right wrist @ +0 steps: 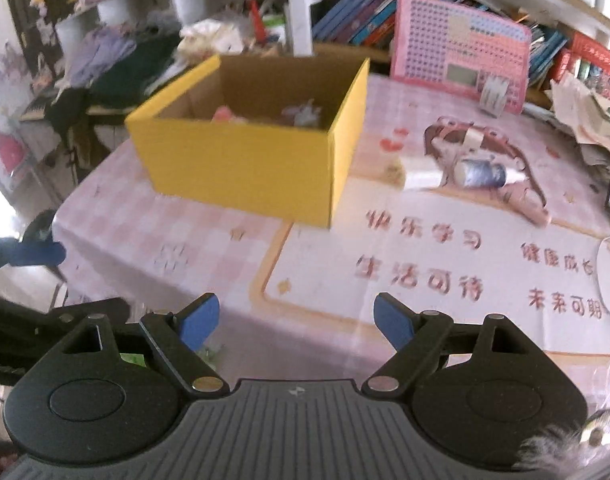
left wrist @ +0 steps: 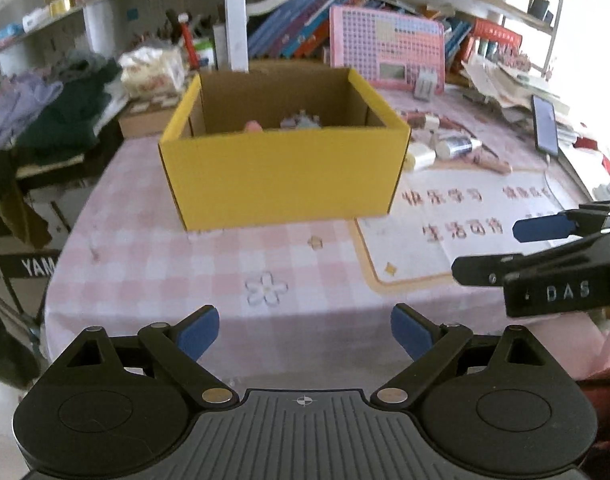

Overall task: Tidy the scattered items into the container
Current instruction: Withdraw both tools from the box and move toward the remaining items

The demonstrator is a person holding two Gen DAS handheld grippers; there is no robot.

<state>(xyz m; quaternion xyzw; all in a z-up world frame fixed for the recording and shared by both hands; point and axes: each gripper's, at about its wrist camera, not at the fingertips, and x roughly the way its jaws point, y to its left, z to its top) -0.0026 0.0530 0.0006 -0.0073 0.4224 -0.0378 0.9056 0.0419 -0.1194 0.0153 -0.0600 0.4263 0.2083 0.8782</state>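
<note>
A yellow cardboard box stands open on the pink checked tablecloth. In it lie a pink item and a purple-blue item. Right of the box lie a white bottle, a silver-blue tube and a pink item. My left gripper is open and holds nothing, over the table's front part, short of the box. My right gripper is open too, nothing between its fingers, over the printed mat.
A pink keypad toy leans against a row of books behind the box. A phone lies at the far right beside loose papers. Clothes are piled off the table's left side. A white shelf post rises behind the box.
</note>
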